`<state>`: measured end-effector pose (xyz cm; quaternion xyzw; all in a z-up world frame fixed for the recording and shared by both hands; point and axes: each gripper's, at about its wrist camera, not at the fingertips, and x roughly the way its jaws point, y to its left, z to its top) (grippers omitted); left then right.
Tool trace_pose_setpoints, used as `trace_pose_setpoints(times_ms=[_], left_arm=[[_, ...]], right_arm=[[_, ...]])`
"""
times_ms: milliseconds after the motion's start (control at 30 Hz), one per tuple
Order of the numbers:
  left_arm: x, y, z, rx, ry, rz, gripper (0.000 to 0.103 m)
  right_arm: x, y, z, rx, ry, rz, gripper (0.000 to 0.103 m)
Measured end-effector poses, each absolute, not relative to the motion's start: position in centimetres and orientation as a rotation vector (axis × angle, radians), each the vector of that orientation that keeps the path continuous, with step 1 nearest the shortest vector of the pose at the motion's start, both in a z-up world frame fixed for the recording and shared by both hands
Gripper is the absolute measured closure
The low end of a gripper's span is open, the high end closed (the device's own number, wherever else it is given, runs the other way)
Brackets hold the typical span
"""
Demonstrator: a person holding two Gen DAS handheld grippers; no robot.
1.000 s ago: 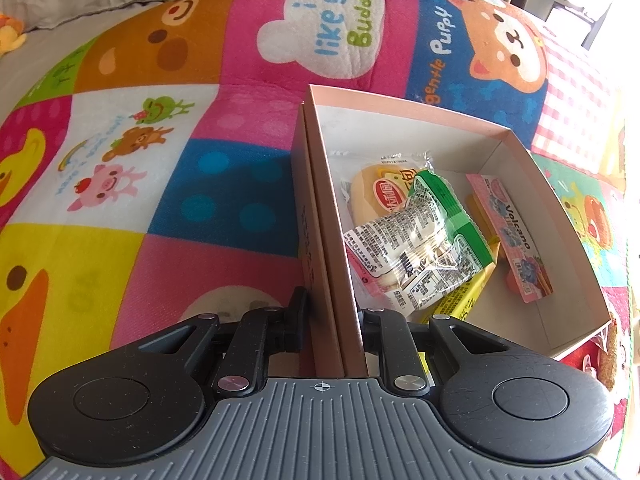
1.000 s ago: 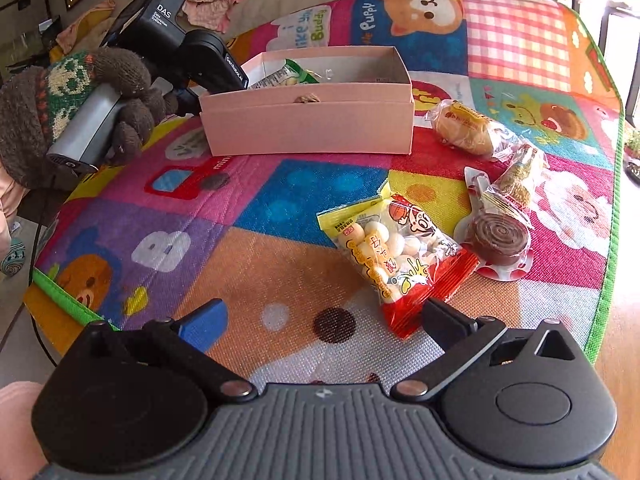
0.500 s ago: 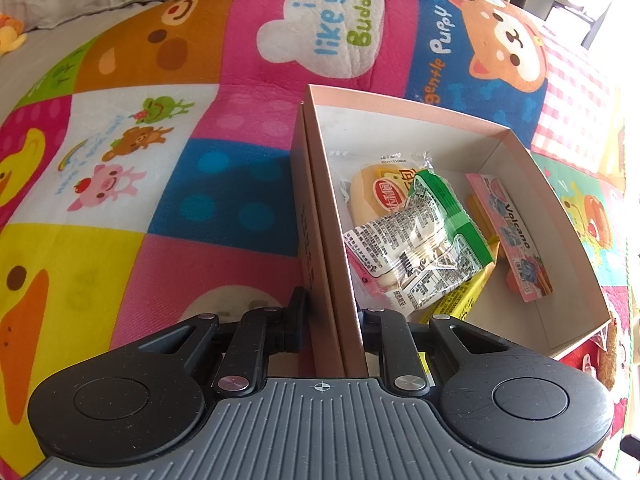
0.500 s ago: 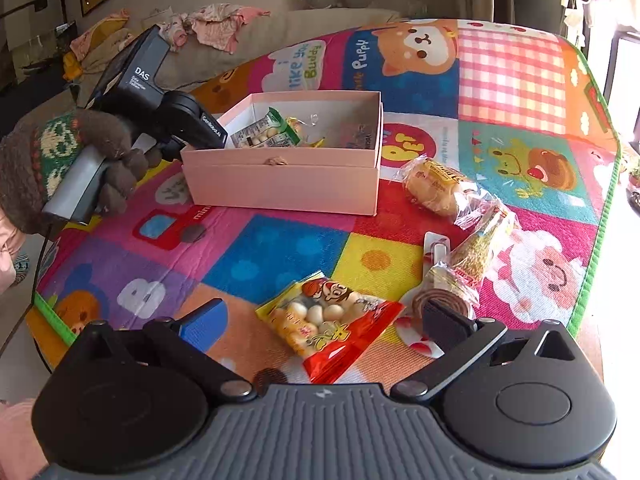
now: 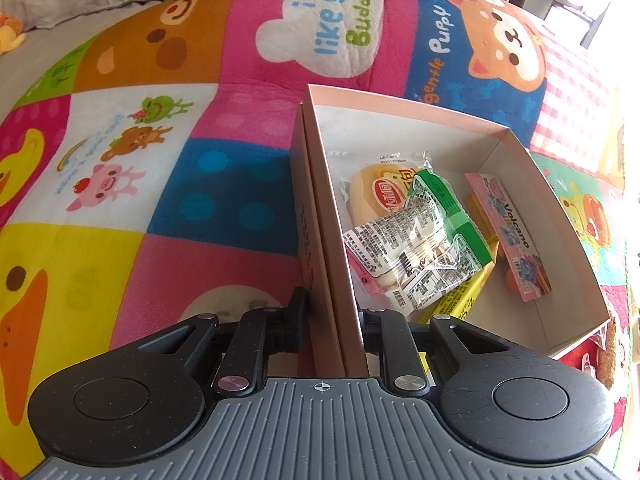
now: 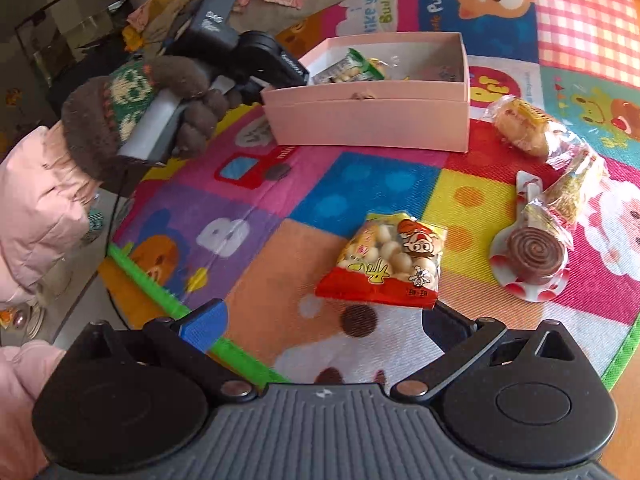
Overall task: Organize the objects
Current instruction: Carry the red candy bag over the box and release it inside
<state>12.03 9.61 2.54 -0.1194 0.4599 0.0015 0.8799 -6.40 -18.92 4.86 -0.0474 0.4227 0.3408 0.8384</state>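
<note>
A pink cardboard box (image 5: 516, 148) stands open on the colourful play mat. My left gripper (image 5: 334, 320) is shut on its near side wall, one finger outside and one inside. Inside lie a green-edged packet (image 5: 424, 240), a bun packet (image 5: 380, 192), a pink Volcano packet (image 5: 508, 232) and a yellow packet (image 5: 460, 300). In the right wrist view the box (image 6: 368, 120) is at the back, with the left gripper (image 6: 280, 80) at its left end. My right gripper (image 6: 324, 320) hangs open and empty over the mat. A red and yellow snack bag (image 6: 388, 260) lies just beyond its fingertips.
Right of the bag lie a spiral chocolate lollipop (image 6: 532, 256), a cone-shaped wrapped bar (image 6: 572, 188) and a wrapped bun (image 6: 524, 128). A hand in a brown knitted glove (image 6: 132, 112) holds the left gripper. The mat's green edge (image 6: 144, 280) drops to the floor at the left.
The right gripper has lifted and turned, so the snack bag now lies ahead of its fingertips instead of by the right finger. The left gripper and the box have not moved.
</note>
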Motion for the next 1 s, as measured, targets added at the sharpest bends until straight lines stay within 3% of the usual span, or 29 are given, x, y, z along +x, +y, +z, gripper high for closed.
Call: trace_pose_setpoints(times_ms=[333, 433, 533, 667, 767, 1000], left_arm=[[11.8, 9.5, 2.5, -0.248, 0.953, -0.002, 0.082], [11.7, 9.5, 2.5, -0.251, 0.949, -0.001, 0.082], [11.7, 9.6, 2.5, -0.247, 0.947, -0.006, 0.082], [11.7, 9.8, 2.5, -0.251, 0.947, -0.014, 0.082], [11.7, 9.8, 2.4, -0.247, 0.944, -0.017, 0.081], [11.7, 10.0, 2.3, -0.254, 0.942, -0.03, 0.081]], right_arm=[[-4.3, -15.3, 3.8, -0.284, 0.776, 0.437, 0.0], [-3.5, -15.1, 3.0, -0.28, 0.811, 0.469, 0.011], [-2.2, -15.7, 2.9, -0.198, 0.855, 0.479, 0.015], [-2.1, -16.2, 3.9, -0.18, 0.909, 0.5, 0.042], [-2.4, -16.2, 5.5, -0.153, 0.947, 0.554, 0.044], [2.9, -13.4, 14.5, -0.122, 0.761, 0.588, 0.044]])
